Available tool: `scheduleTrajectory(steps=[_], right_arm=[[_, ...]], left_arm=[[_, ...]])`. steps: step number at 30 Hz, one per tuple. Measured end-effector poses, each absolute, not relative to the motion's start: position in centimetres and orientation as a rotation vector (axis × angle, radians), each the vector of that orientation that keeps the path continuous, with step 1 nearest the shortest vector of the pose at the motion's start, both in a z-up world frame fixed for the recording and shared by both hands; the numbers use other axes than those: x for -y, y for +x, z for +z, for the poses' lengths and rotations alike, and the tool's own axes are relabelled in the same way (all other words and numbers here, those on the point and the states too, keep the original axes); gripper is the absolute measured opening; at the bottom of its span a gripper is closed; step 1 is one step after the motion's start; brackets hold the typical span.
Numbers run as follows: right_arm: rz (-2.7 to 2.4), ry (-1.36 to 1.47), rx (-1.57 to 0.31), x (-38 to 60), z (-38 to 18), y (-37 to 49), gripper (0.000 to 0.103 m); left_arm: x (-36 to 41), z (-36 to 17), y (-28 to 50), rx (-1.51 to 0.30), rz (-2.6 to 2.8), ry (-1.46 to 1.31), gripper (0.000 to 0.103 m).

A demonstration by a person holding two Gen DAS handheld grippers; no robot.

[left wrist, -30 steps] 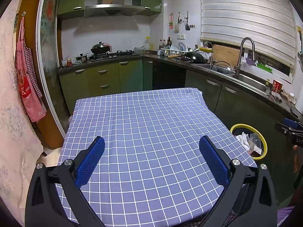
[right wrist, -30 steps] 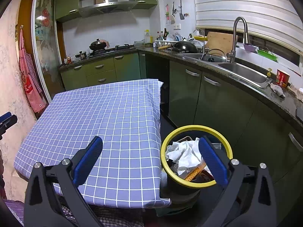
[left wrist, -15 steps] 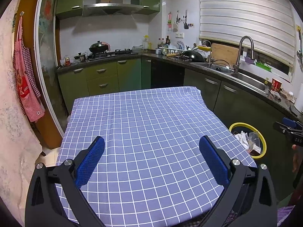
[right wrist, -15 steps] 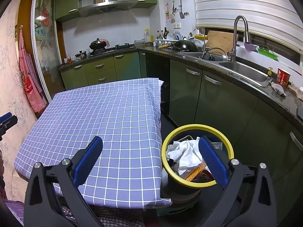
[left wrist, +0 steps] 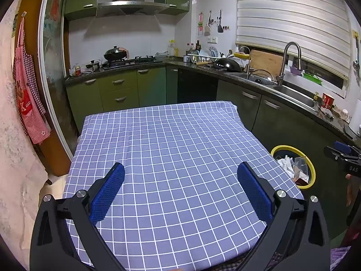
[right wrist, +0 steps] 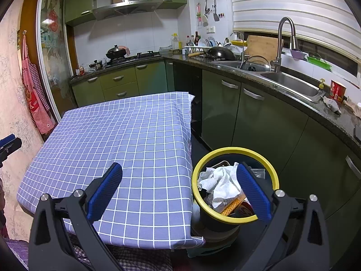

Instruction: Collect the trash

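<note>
**Blue checked cloth bare, bin already holding the rubbish**

Blue-and-white checked cloth covers the desk (left wrist: 171,149), and from where I stand nothing lies on it. The left gripper (left wrist: 180,192) hangs above the near end of the cloth, its fingers (left wrist: 108,194) spread wide with nothing between them. The right gripper (right wrist: 179,189) sits over the desk's near right corner, fingers equally wide apart and empty, one of them (right wrist: 252,192) crossing in front of the bin.

The yellow-rimmed bin (right wrist: 266,164) stands on the floor just beside that corner, and the trash (right wrist: 220,183) is inside it: crumpled white paper and what looks like an orange wrapper.

My guess is the collecting is done or nearly so. To finish well, sweep both cameras across the cloth and the floor around the bin for strays before stopping, and keep the fingers open and clear of the rim.
</note>
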State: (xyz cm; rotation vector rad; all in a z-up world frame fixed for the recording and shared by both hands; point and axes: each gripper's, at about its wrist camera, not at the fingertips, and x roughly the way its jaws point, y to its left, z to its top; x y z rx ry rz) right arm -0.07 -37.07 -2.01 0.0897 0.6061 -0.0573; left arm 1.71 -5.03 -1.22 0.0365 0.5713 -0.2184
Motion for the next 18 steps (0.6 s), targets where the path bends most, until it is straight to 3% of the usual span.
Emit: scheduleTrajectory(steps=[18], right_arm=[[-0.058,0.094,-0.619,36.83,-2.51,0.08,0.096]], left_arm=[[4.96,-1.65,2.77,-0.581,-0.255,0.016,0.098]])
